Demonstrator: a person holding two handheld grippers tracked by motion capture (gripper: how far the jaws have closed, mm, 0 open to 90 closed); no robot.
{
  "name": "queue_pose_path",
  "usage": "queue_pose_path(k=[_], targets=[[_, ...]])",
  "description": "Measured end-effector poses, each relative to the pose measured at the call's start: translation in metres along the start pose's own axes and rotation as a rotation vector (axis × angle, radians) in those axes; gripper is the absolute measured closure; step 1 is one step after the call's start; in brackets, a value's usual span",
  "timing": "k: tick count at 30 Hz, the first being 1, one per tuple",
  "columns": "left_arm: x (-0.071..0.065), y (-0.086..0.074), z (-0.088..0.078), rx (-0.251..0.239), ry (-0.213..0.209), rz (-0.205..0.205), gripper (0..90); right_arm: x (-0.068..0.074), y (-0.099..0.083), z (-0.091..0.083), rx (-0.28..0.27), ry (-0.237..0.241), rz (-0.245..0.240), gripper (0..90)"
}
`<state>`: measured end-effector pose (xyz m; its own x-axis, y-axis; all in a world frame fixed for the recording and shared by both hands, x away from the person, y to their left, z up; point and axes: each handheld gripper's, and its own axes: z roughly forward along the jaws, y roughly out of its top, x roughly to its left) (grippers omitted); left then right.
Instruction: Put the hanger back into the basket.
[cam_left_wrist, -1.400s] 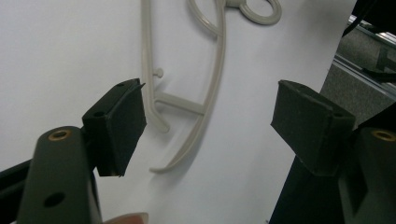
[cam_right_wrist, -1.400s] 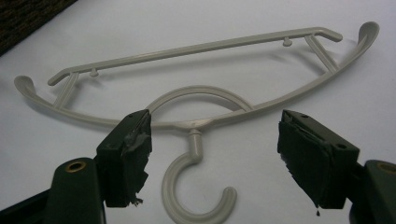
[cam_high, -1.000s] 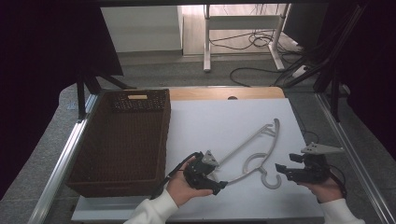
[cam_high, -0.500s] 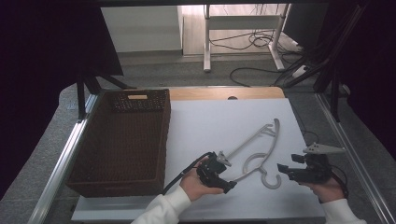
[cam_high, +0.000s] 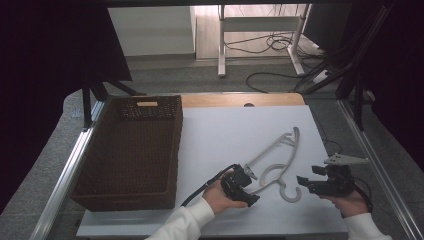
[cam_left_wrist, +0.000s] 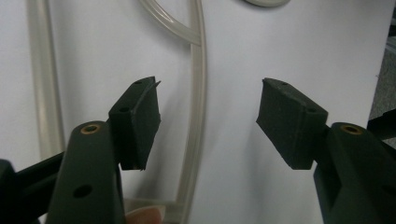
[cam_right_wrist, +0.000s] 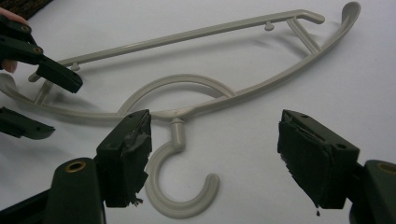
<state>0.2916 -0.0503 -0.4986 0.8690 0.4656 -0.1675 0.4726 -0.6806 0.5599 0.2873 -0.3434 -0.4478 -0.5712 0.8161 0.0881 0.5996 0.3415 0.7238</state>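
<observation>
A beige plastic hanger lies flat on the white table top, its hook toward the person. My left gripper is at the hanger's left end. One thin arm of the hanger runs up between its jaws. Those jaws have just been closing, but the pads stand clear of the arm, so the gripper is open. My right gripper is held just right of the hook and is open. The hook and the hanger's neck lie ahead of it, untouched. The left gripper straddles the hanger's far end there.
A deep dark brown wicker basket stands along the table's left side, close to my left hand. Metal rails border the table on both sides. Beyond the far edge are a desk frame and cables on the floor.
The left hand has moved right and down to the hanger, and its jaws now straddle the hanger's left end. The right hand and the hanger have not moved.
</observation>
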Motion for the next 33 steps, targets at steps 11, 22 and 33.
queue_pose_path(k=[11,22,33], targets=[[0.004,0.004,0.013,0.043,0.017,-0.009,47.5,-0.002,-0.001,0.001,0.002,-0.004,0.004,26.7],[0.001,0.008,0.02,0.064,0.016,0.005,59.4,-0.002,-0.001,0.0,0.001,-0.007,0.009,26.7],[-0.003,0.011,0.023,0.075,0.073,0.041,69.0,-0.002,0.0,0.0,-0.001,-0.009,0.008,26.7]])
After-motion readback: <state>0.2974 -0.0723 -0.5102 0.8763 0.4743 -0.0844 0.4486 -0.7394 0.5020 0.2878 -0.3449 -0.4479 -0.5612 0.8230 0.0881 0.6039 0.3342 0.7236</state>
